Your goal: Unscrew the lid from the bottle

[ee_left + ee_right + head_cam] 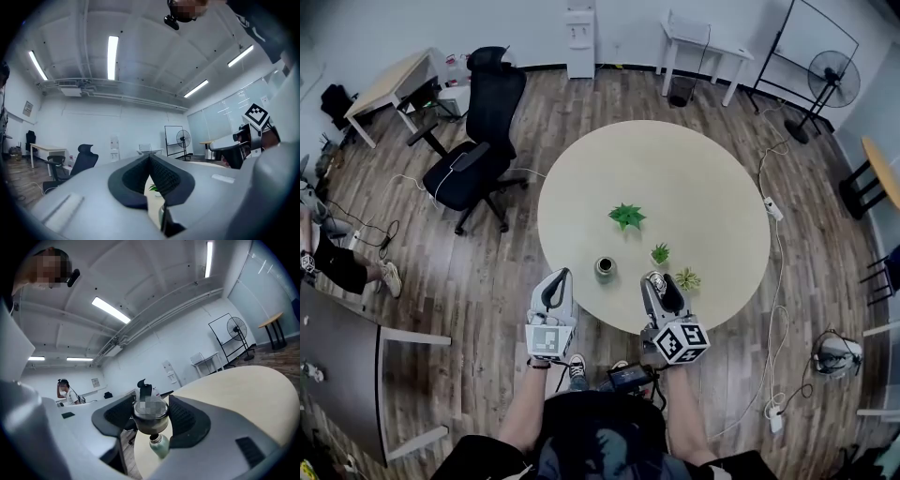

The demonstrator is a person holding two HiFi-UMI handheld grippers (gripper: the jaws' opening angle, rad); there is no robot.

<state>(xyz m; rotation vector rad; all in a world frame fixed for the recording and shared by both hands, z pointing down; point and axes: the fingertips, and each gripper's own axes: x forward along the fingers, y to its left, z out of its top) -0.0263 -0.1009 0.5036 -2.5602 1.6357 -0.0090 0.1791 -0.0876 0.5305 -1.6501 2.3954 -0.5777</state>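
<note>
A small green bottle (606, 267) stands near the front edge of the round table (712, 178), its mouth uncovered. Its dark lid (657, 282) sits between the jaws of my right gripper (658, 281), to the right of the bottle. In the right gripper view the pads press on the lid (151, 422), with my right gripper (150, 409) held above and apart from the bottle (160, 445). My left gripper (555, 278) hangs left of the bottle by the table edge. Its jaws (150, 160) are shut with nothing between them.
Three small green plants (626, 217) (660, 253) (687, 278) stand on the table behind and right of the bottle. A black office chair (478, 141) is off to the left. Cables and a power strip (773, 210) lie on the floor at the right.
</note>
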